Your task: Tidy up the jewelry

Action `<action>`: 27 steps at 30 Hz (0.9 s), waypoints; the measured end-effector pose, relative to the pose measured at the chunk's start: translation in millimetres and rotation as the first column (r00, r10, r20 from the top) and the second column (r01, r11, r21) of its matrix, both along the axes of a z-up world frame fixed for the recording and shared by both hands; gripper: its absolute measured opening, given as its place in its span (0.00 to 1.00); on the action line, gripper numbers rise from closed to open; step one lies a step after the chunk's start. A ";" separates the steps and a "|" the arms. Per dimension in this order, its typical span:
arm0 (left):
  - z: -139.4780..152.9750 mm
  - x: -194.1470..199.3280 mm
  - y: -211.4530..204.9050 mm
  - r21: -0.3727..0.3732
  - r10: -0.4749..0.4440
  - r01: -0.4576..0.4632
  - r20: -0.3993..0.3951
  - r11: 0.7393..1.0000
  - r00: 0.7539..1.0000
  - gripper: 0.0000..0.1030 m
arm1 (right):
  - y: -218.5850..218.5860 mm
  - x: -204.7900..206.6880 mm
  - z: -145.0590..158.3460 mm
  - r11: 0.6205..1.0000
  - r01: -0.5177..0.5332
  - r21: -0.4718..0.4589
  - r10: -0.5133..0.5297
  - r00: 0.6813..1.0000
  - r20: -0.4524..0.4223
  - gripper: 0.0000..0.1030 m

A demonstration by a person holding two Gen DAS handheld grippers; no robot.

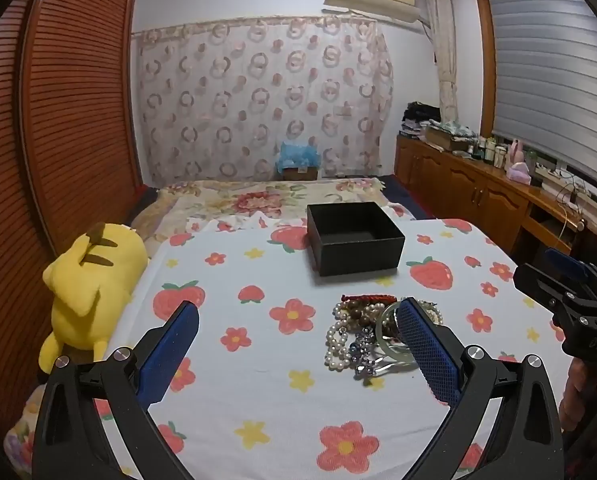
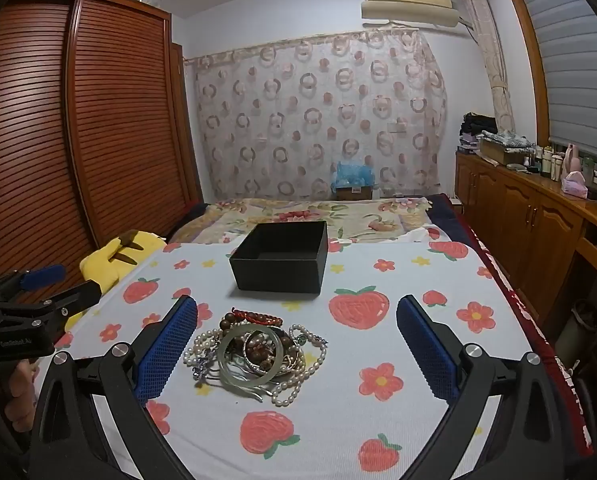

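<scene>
**Both grippers spread wide over the jewelry heap**

A tangled pile of jewelry (image 2: 254, 354) — white pearl strands, brown wooden bead bracelets, a red braided cord, a pale green jade bangle and some silvery pieces — lies on a white cloth printed with strawberries and flowers (image 2: 378, 408), spread over the bed. Just behind the pile, a little apart from it, stands an open, square black cardboard box (image 2: 280, 270), with nothing visible inside it.

The left gripper (image 1: 298, 354) hangs above the cloth with its blue-padded jaws fully spread and nothing between them; in its own view the right-hand pad overlaps the jewelry pile, though contact cannot be judged. The right gripper (image 2: 296, 350) is likewise released, jaws wide — the pile sits between its pads, nearer the left one, gripped by neither.

A yellow plush toy (image 1: 86, 292) lies at the bed's left edge, beside a brown louvred wooden wardrobe (image 1: 70, 112).
</scene>
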State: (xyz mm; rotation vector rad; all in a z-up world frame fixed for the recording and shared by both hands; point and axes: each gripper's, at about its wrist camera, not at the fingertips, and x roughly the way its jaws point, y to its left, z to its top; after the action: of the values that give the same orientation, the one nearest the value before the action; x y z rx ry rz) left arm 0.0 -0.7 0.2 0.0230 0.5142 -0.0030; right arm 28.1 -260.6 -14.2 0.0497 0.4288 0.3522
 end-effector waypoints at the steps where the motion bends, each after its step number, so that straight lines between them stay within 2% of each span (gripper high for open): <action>1: 0.1 0.2 -0.6 0.004 0.001 -0.001 0.000 1.000 1.000 0.94 | -0.3 -0.3 0.2 1.000 0.002 0.002 -0.002 1.000 0.003 0.98; 27: 0.1 0.4 0.3 -0.015 -0.002 0.002 0.003 1.000 1.000 0.94 | -1.1 -0.6 1.2 1.000 0.001 0.001 -0.001 1.000 0.006 0.98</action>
State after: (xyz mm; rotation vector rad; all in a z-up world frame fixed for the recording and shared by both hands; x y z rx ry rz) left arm 0.4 -0.4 0.3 0.0088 0.5107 -0.0086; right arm 27.6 -261.6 -13.0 0.0495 0.4231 0.3514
